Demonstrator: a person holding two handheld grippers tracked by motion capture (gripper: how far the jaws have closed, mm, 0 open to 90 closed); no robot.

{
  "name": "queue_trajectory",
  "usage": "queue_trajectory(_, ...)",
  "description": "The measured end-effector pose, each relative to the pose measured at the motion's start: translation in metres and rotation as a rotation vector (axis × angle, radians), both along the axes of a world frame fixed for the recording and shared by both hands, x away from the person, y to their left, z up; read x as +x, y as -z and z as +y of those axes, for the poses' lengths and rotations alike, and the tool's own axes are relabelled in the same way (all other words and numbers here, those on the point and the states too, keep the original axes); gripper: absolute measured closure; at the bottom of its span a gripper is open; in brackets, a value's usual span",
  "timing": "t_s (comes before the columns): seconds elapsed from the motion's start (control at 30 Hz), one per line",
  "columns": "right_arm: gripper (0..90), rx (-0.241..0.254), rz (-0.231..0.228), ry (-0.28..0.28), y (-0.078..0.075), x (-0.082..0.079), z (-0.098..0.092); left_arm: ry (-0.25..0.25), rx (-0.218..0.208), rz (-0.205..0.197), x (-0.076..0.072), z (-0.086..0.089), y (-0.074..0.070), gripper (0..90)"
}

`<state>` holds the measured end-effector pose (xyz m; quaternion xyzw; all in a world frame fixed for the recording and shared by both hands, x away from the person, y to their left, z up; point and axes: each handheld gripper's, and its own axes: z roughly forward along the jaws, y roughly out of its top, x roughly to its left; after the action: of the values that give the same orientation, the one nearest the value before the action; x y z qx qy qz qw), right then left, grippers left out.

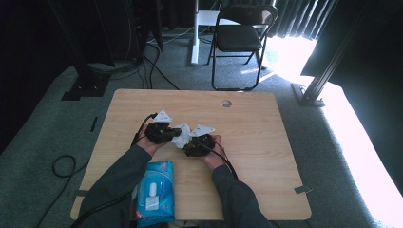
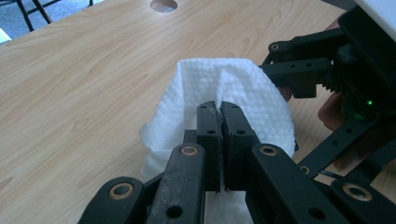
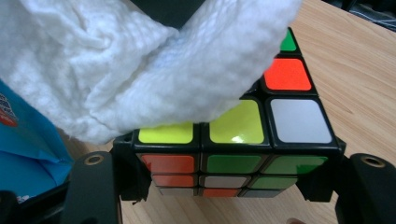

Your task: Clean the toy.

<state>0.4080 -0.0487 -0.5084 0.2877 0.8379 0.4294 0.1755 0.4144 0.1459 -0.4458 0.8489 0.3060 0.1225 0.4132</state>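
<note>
wipes pack (image 1: 154, 194) near desk (image 1: 266, 118) edge by my left sleeve | left gripper (image 2: 219, 108) fingers (image 2: 208, 135) pinched together on white wet wipe (image 2: 243, 100) | right gripper (image 3: 229, 186) fingers (image 3: 93, 186) clamped on Rubik's cube (image 3: 243, 140), held mid-desk | wipe draped over cube top | folding chair (image 1: 240, 35) beyond desk

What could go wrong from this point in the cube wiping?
The left gripper pinches only a thin fold of the white wipe, so rubbing may pull it free. The right gripper holds the puzzle cube by its lower sides; wiping pressure might twist a layer or tip it out.
</note>
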Motion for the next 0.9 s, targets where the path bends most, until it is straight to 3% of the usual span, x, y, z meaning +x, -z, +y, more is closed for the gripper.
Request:
queue_trajectory(0.33,33.8,-0.003,0.005,0.000,0.001,0.000,0.002,0.057,0.010,0.005,-0.004,-0.010,0.002,87.7)
queue_trajectory(0.5,33.9,-0.005,0.006,-0.003,0.001,0.001,0.003,0.110,0.008,0.013,-0.008,-0.018,0.003,87.7)
queue_trajectory(0.73,33.9,0.004,0.002,-0.003,0.001,0.000,0.003,0.154,0.011,-0.012,-0.012,-0.023,0.003,87.7)
queue_trajectory(0.9,33.9,0.014,-0.003,-0.011,0.000,-0.002,0.003,0.154,-0.001,-0.018,-0.011,-0.021,0.003,87.6)
